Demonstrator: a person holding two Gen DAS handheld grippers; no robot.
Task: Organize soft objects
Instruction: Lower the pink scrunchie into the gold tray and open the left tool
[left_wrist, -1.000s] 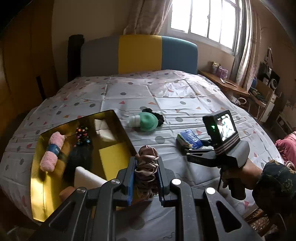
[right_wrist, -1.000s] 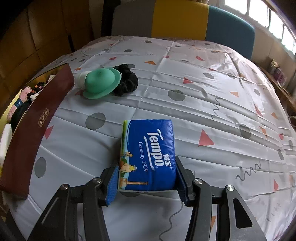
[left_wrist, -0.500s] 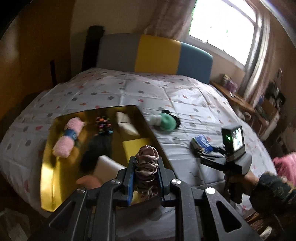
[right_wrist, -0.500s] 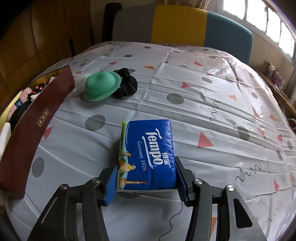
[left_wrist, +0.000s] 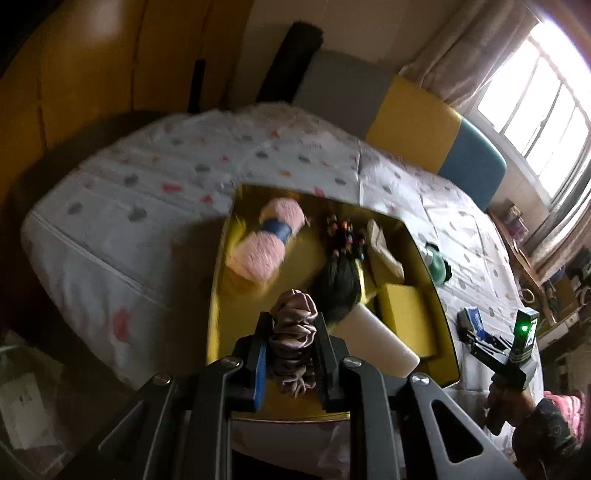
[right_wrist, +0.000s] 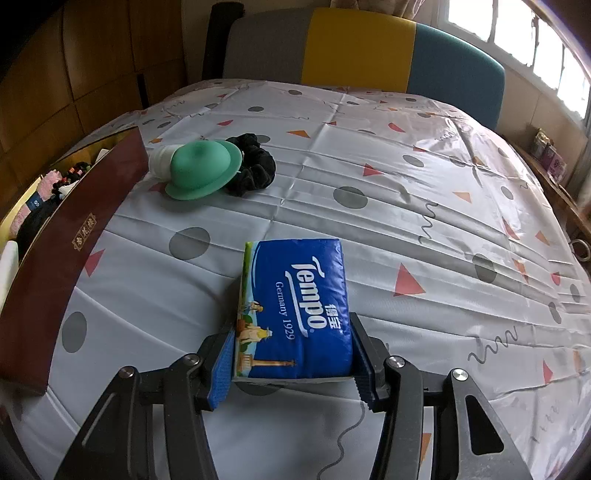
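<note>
- The step in hand looks like the drop-off of a scrunchie: the left gripper (left_wrist: 290, 332) has its fingers squeezed tight on a brown scrunchie (left_wrist: 293, 341), which bulges above and below the pads and hangs over the near end of the gold-lined box (left_wrist: 221, 295).
- Inside the box lie a pink fluffy roll with a blue band (left_wrist: 264, 242) at the far left, a dark hairpiece with coloured beads (left_wrist: 341, 275) in the middle, a yellow block (left_wrist: 404, 319) at the right, and a white roll (left_wrist: 376, 341) on the near side of the hairpiece.
- The next move probably calls for lowering the scrunchie onto the bare gold floor at the box's near left and then parting the fingers; the soft fabric may cling to a pad.
- The right gripper (right_wrist: 293, 360) has its fingers about half open, pressed on both sides of a blue Tempo tissue pack (right_wrist: 295, 306), to the right of the box; whether the pack is lifted or resting cannot be told.
- Just off the box's dark red outer wall (right_wrist: 55, 266) lie a green hat-shaped piece (right_wrist: 201, 170) on a white roll, and a black scrunchie (right_wrist: 251, 168) touching it, both not yet put away.
- The box sits on a bed with a white cover (right_wrist: 406, 184) printed with grey dots and coloured triangles; beyond it stand a grey, yellow and blue headboard (right_wrist: 354, 48), a window to the right and wooden panelling to the left.
</note>
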